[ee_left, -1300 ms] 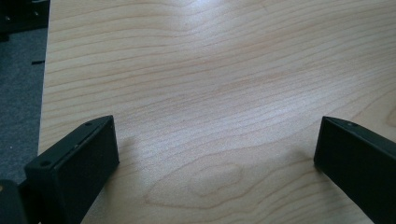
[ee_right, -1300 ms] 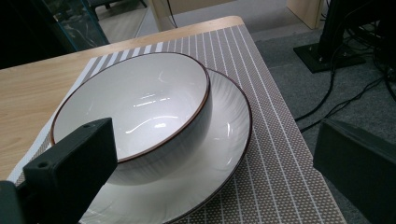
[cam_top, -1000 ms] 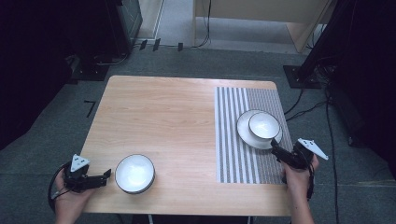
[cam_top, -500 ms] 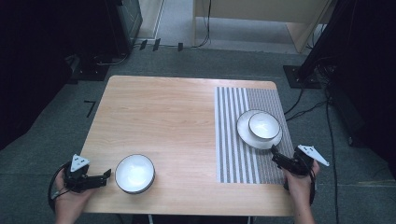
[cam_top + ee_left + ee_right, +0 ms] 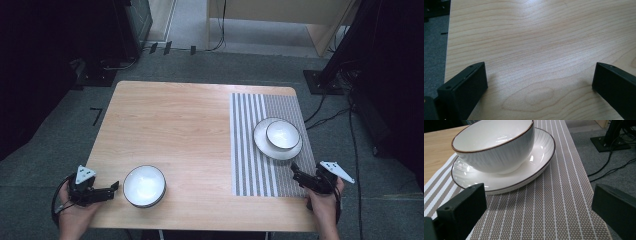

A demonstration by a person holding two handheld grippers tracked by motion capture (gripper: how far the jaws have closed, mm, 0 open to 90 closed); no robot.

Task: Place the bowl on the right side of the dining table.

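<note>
A white bowl with a dark rim (image 5: 144, 186) sits on bare wood near the table's front left. My left gripper (image 5: 114, 189) lies just left of it, open and pointing at it; between its jaws (image 5: 540, 82) there is only wood. At the right, a smaller bowl (image 5: 282, 134) stands in a white plate (image 5: 265, 145) on a striped mat (image 5: 250, 150). My right gripper (image 5: 295, 171) rests on the mat near the plate's front edge, open. In the right gripper view that bowl (image 5: 494, 145) and plate (image 5: 534, 170) lie just ahead of the gripper (image 5: 540, 205).
The wooden table (image 5: 175, 125) is bare between the two bowls. The mat (image 5: 554, 215) reaches the table's right edge, with grey floor and cables (image 5: 325, 117) beyond. Dark stands and a wooden cabinet (image 5: 280, 20) stand behind the table.
My right gripper has drawn back from the plate's rim toward the front right corner of the mat. The left gripper and both bowls have stayed put.
</note>
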